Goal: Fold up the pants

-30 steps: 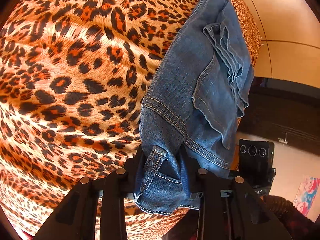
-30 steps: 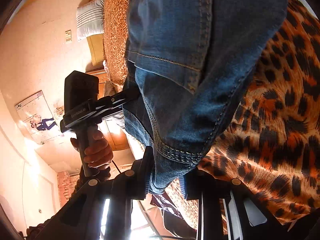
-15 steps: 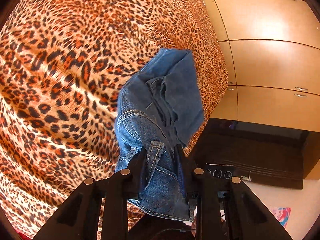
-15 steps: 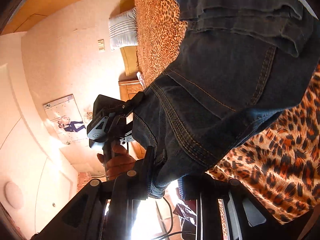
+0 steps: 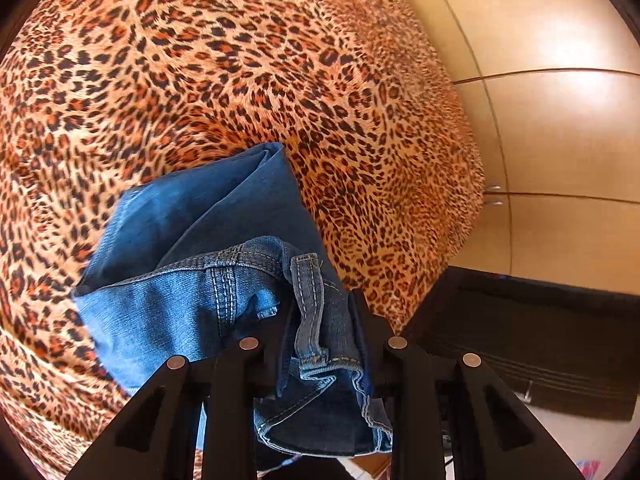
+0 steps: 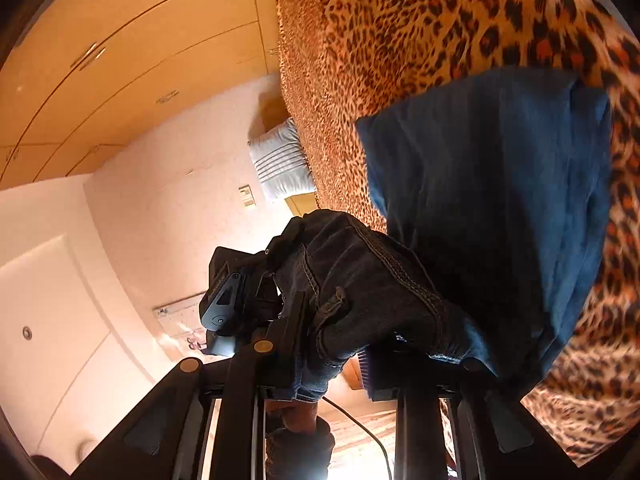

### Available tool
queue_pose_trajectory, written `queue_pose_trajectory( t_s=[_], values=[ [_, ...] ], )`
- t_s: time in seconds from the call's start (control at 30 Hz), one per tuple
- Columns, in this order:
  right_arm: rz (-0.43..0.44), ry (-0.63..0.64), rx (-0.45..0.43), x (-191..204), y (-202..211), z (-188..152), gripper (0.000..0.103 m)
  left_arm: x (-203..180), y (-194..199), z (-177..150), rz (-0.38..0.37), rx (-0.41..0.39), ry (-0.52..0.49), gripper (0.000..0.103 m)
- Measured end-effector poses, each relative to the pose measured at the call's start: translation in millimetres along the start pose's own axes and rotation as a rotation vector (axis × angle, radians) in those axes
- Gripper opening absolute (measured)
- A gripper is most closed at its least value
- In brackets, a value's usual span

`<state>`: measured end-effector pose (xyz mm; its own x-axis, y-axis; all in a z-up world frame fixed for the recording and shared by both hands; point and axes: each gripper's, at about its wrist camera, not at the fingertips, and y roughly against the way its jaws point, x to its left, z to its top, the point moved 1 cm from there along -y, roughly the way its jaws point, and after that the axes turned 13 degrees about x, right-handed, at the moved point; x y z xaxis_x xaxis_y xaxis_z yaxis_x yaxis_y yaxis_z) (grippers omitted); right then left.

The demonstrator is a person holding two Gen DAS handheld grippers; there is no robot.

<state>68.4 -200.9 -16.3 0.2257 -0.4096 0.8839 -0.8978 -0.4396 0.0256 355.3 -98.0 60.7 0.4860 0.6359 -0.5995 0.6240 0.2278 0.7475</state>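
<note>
The blue denim pants (image 5: 192,220) hang in folded layers over the leopard-print bed cover (image 5: 240,80). My left gripper (image 5: 322,320) is shut on the waistband at a belt loop, above the bed's edge. In the right wrist view the pants (image 6: 500,200) drape down to the right, dark and partly blurred. My right gripper (image 6: 344,332) grips the bunched waistband; its jaws are easing open a little with the denim still pressed between them. The left gripper (image 6: 228,304) shows just beyond, with a hand (image 6: 296,420) below it. The pants' lower ends are hidden.
Wooden wardrobe doors (image 5: 560,140) stand past the bed's far edge, with a dark low cabinet (image 5: 520,340) below them. A striped pillow (image 6: 280,160) lies at the head of the bed cover (image 6: 400,20). A pale wall and door fill the left of the right wrist view.
Both grippers swept sideways with the waistband still in them. The pants went from spread along the bed to a shorter, bunched fold. The two grippers now sit closer together.
</note>
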Motion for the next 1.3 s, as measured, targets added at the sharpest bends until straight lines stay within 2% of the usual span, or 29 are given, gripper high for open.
queue_pose_trajectory(
  t_s=[0.1,0.17,0.2,0.23,0.27,0.3,0.33,0.4,0.43,0.47,0.53,0.57,0.63,0.7,0.77,0.83,0.93,0.97,1.0,1.03,1.07,1.1,1.13,1.17,1.23,1.27,1.3],
  values=[
    [-0.010,-0.149,0.053,-27.8,16.3,41.2,0.028,-8.8,-40.6,30.9,0.047,0.026,0.126,0.026],
    [0.002,-0.248,0.123,-40.5,20.0,56.5,0.029,-15.9,-56.6,44.6,0.064,0.035,0.203,0.035],
    [-0.004,-0.264,0.168,-40.0,19.9,62.8,0.034,-18.5,-60.5,48.2,0.065,0.028,0.223,0.040],
    [-0.013,-0.264,0.220,-35.5,20.1,68.1,0.045,-24.9,-59.6,51.3,0.056,0.017,0.228,0.049],
    [-0.018,-0.260,0.270,-29.2,19.3,75.1,0.053,-31.8,-55.2,52.0,0.046,0.000,0.225,0.052],
    [-0.029,-0.252,0.307,-21.8,20.7,80.6,0.071,-36.2,-47.8,49.3,0.031,-0.021,0.217,0.052],
    [-0.039,-0.241,0.335,-13.8,24.2,86.3,0.080,-40.6,-35.9,44.3,-0.002,-0.045,0.206,0.053],
    [-0.045,-0.215,0.392,4.0,33.1,98.3,0.081,-40.7,-5.3,25.6,-0.114,-0.118,0.184,0.056],
    [-0.058,-0.182,0.416,18.9,35.3,107.1,0.081,-35.7,13.5,11.3,-0.152,-0.178,0.185,0.063],
    [-0.086,-0.129,0.433,33.6,39.1,113.9,0.081,-25.5,31.6,-5.3,-0.165,-0.241,0.194,0.076],
    [-0.164,0.008,0.448,70.0,38.0,129.2,0.081,1.3,57.0,-43.6,-0.134,-0.367,0.248,0.088],
    [-0.190,0.071,0.455,89.0,31.7,135.6,0.081,16.4,60.2,-60.5,-0.107,-0.397,0.281,0.088],
    [-0.293,0.191,0.440,120.1,15.6,150.2,0.082,48.5,51.7,-87.7,-0.083,-0.394,0.360,0.088],
    [-0.468,0.313,0.440,139.2,-17.7,157.8,0.085,74.2,33.9,-104.8,-0.100,-0.376,0.421,0.087],
    [-0.639,0.383,0.467,139.7,-50.0,158.1,0.085,91.9,10.8,-108.6,-0.130,-0.350,0.477,0.087],
    [-0.735,0.445,0.499,131.1,-82.5,154.4,0.085,100.9,-5.6,-107.6,-0.173,-0.326,0.490,0.087],
    [-0.914,0.540,0.494,110.1,-104.7,147.1,0.085,107.4,-24.3,-98.6,-0.163,-0.319,0.547,0.087],
    [-0.959,0.556,0.493,98.2,-104.6,146.5,0.084,109.9,-29.2,-97.4,-0.166,-0.315,0.573,0.085],
    [-0.981,0.569,0.501,92.8,-105.2,147.7,0.075,111.4,-34.9,-96.6,-0.175,-0.319,0.599,0.082],
    [-0.979,0.586,0.527,89.6,-108.1,147.0,0.033,111.1,-38.5,-96.5,-0.186,-0.327,0.613,0.062],
    [-0.989,0.610,0.567,86.1,-107.3,143.4,0.018,108.3,-40.0,-96.1,-0.190,-0.330,0.618,0.048],
    [-1.002,0.649,0.595,89.4,-113.1,137.0,0.014,104.1,-38.7,-97.9,-0.163,-0.344,0.630,0.046],
    [-0.993,0.686,0.621,97.7,-118.1,131.9,0.013,97.8,-34.3,-102.3,-0.147,-0.372,0.638,0.040],
    [-0.961,0.722,0.630,111.4,-123.3,127.0,0.013,90.5,-29.9,-106.5,-0.138,-0.403,0.634,0.038],
    [-0.883,0.798,0.633,137.2,-129.3,121.7,0.012,81.8,-23.4,-113.5,-0.072,-0.471,0.639,0.036],
    [-0.875,0.830,0.629,143.9,-132.5,123.1,0.012,83.0,-22.3,-112.4,-0.037,-0.491,0.663,0.036],
    [-0.903,0.832,0.649,137.1,-139.1,130.6,0.012,87.3,-26.9,-108.1,-0.005,-0.493,0.692,0.036]
  ],
)
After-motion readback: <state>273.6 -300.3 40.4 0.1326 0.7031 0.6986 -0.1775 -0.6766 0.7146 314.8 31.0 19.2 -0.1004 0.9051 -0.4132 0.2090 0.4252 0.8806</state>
